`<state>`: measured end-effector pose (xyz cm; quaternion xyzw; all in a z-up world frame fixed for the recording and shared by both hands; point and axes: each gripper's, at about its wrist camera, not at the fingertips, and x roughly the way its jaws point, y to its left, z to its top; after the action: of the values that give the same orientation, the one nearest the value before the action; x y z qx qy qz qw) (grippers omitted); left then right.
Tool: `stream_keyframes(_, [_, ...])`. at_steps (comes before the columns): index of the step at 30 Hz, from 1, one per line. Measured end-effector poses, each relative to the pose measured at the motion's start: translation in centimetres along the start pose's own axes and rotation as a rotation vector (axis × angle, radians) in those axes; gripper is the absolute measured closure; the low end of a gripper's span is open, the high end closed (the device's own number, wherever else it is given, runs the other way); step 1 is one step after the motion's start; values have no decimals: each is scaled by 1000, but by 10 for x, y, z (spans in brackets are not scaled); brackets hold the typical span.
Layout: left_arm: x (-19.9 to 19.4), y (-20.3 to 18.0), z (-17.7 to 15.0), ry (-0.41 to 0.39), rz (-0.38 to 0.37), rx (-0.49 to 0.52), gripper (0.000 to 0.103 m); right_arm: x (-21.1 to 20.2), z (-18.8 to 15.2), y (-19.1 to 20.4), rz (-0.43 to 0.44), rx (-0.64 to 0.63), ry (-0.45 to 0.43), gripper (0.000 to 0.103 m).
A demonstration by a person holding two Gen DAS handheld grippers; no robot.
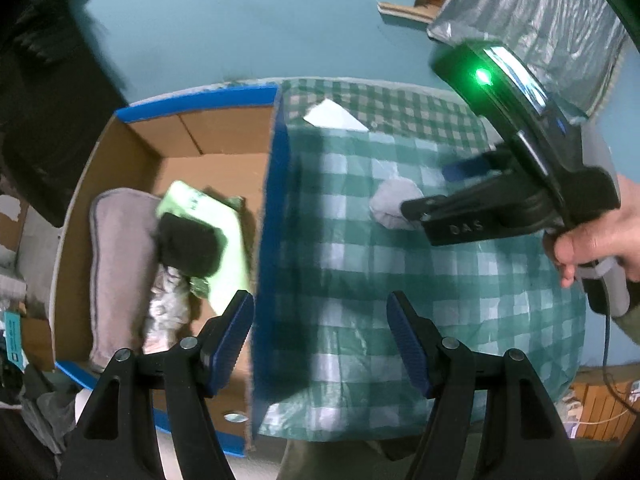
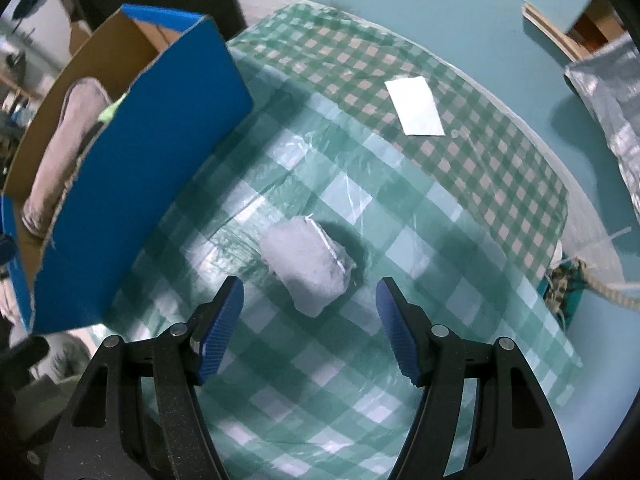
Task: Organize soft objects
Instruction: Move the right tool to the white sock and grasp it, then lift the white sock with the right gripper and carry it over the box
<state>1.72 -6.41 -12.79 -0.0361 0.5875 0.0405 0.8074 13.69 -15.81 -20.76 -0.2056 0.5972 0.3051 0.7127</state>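
A pale grey soft bundle (image 2: 308, 266) lies on the green checked tablecloth (image 2: 460, 184); it also shows in the left wrist view (image 1: 390, 202). My right gripper (image 2: 310, 330) is open and empty, just short of the bundle, fingers to either side. My left gripper (image 1: 320, 344) is open and empty above the blue wall of the cardboard box (image 1: 272, 208). Inside the box lie a grey cushion (image 1: 116, 264), a light green item (image 1: 216, 232), a black soft item (image 1: 188, 244) and a silvery bundle (image 1: 168, 308).
A white paper (image 2: 416, 106) lies at the far side of the table. The box (image 2: 140, 168) stands at the table's left. A silver plastic sheet (image 1: 536, 20) hangs at the far right. Clutter lies on the floor to the left.
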Motion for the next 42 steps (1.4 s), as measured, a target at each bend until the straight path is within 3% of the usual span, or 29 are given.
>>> stream_keyframes(15, [46,-8,-1,113,-16,-95,33,43,8,7,-23,-105,51,34])
stream_keyframes(22, [55,-8,0,117,11,-93,33,55,7,10,-38,-125,58,35])
stream_keyframes(25, [57,-12,0,120,7,-76,42,56,6,11,-24,-123,59,54])
stream_keyframes(29, [59,-12,1,128,5,-70,60,52,5,10,0,-97,45,71])
stream_keyframes(34, [58,-9,4,126,-1,-75,72,45,2,5,25,-52,33,75])
stream_keyframes(42, [50,-8,4,116,0,-70,75,29,-10,3,30,-2,18,75])
